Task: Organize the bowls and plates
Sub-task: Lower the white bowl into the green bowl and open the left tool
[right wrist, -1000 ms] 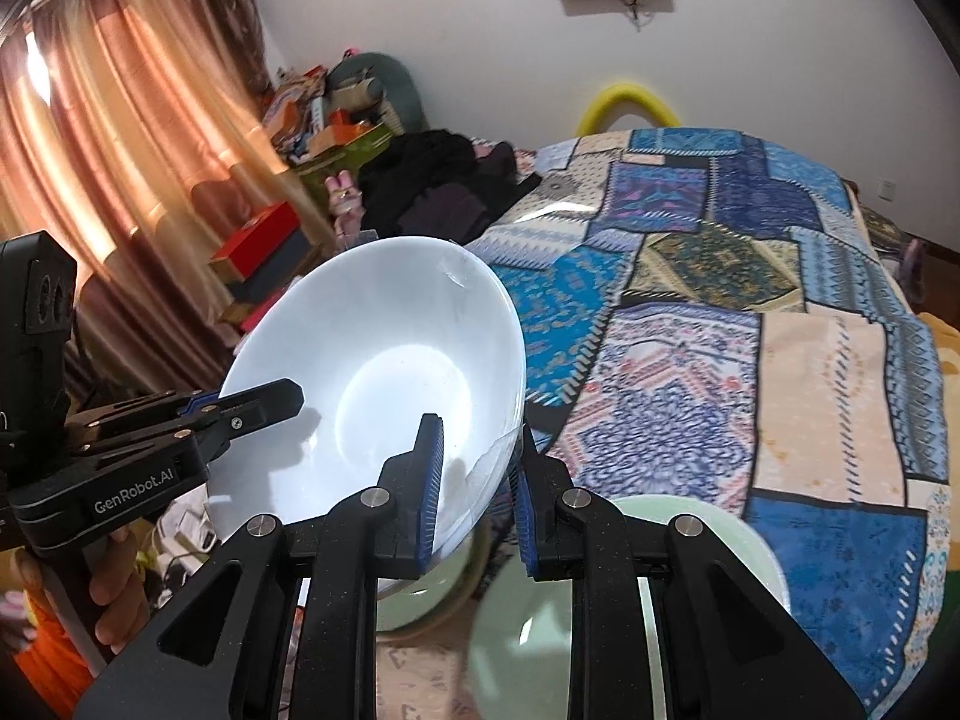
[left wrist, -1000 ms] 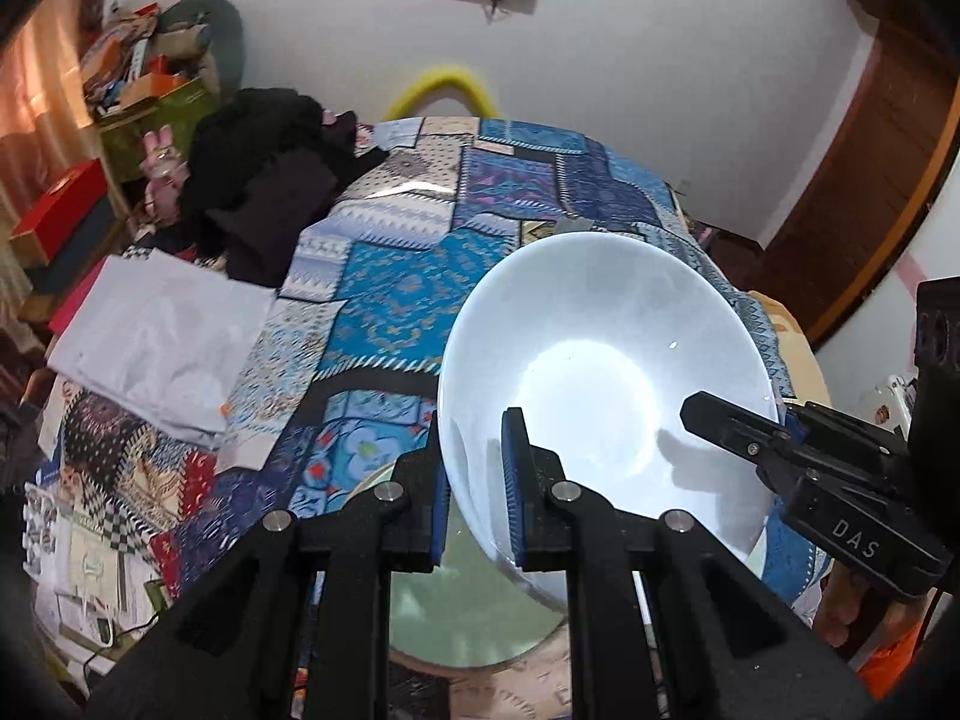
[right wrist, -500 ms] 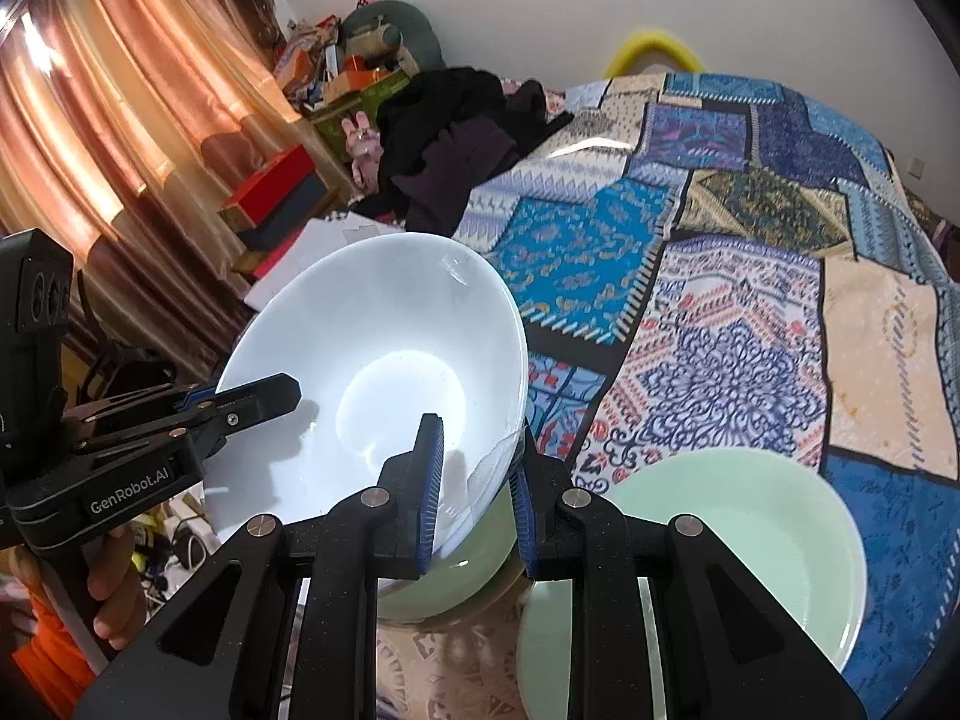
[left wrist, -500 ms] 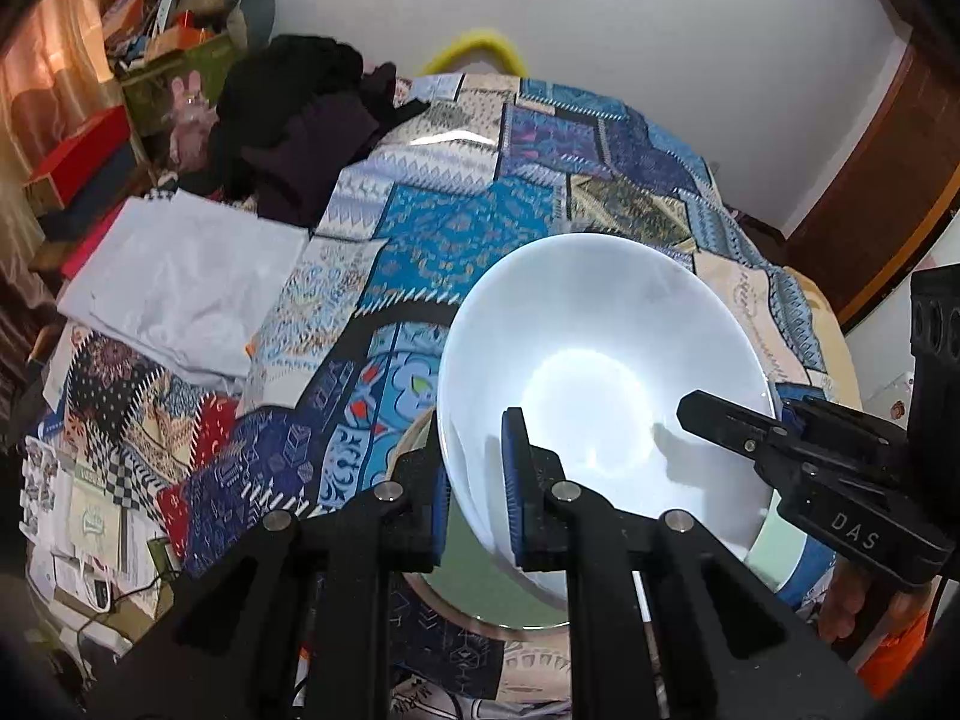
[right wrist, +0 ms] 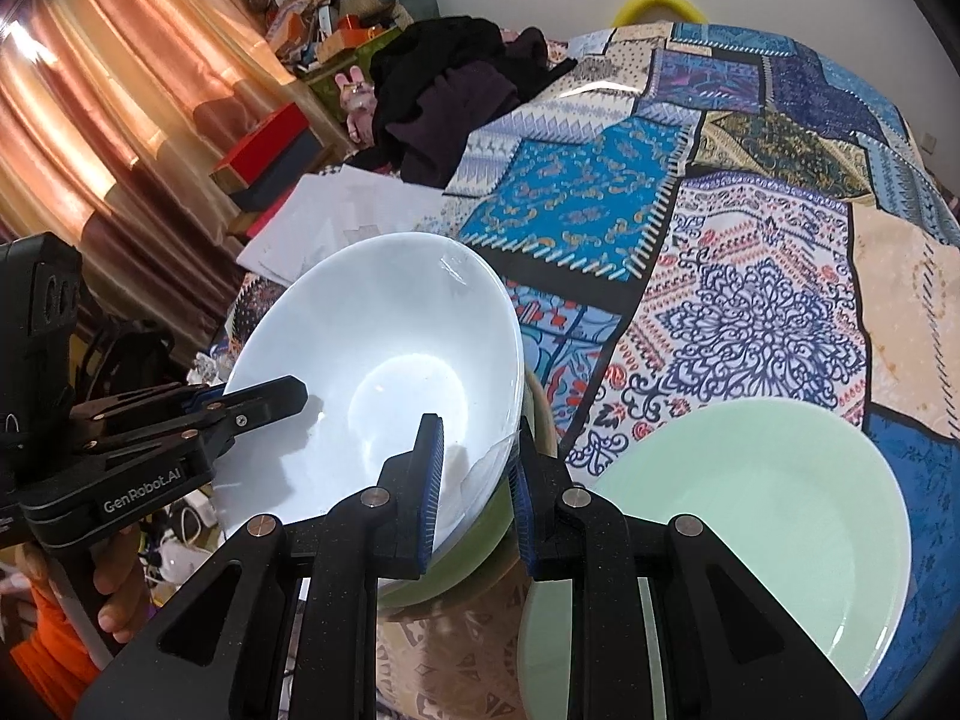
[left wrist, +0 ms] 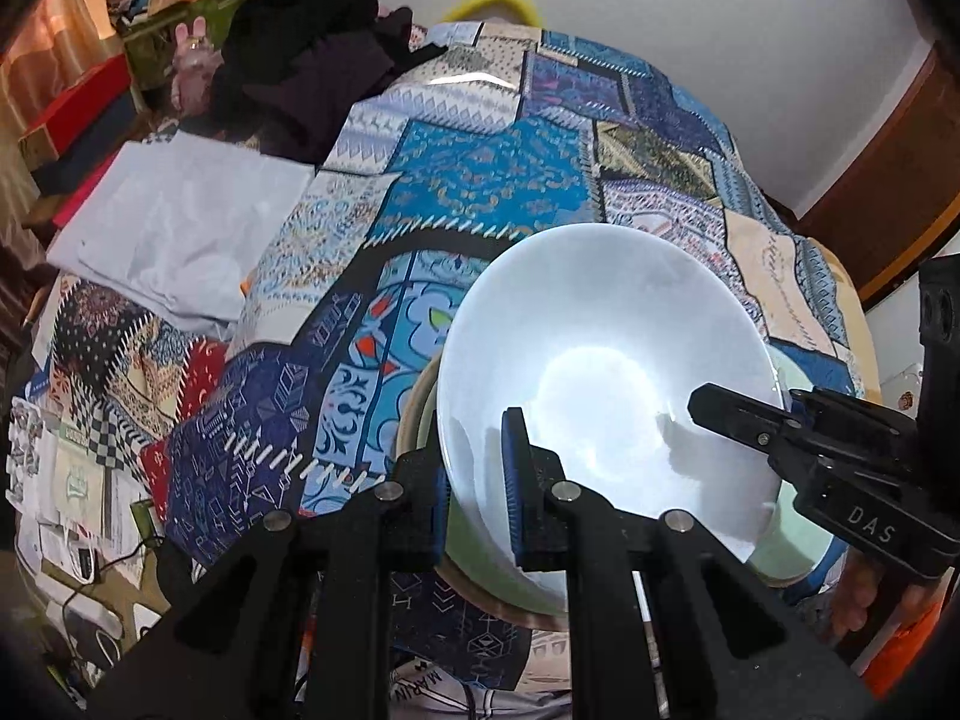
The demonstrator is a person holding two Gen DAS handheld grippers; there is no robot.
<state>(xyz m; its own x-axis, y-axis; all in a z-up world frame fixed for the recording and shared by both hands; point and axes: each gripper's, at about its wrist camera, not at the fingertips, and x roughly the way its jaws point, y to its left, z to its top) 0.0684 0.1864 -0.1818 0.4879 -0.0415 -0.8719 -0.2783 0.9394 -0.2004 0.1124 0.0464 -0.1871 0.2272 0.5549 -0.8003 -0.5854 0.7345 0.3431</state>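
You hold the white bowl point(left wrist: 606, 372) between both tools, each pinching the rim on an opposite side: your left gripper point(left wrist: 477, 486) has one pad inside the wall and one outside, and your right gripper point(right wrist: 474, 480) clamps the near rim the same way, with its mate reaching in from its left. The bowl hangs tilted, just ahead of both sets of fingers, over a green bowl point(right wrist: 462, 552) sitting directly below the right tool's tips on a tan plate point(left wrist: 414, 414). A pale green plate point(right wrist: 756, 516) lies to the right of the right tool on the patchwork bedspread point(right wrist: 750, 276). To nest the white bowl well, level it first so both rims descend together, keep the two tools at the same height, and lower it straight down centred on the green bowl; release only when the weight is carried from below. Whether the white bowl already touches the green one is hard to tell, since the fingers hide the contact. Both tools point forward and slightly downward, converging on the bowl from opposite sides, your hands point(right wrist: 114, 576) low behind them.
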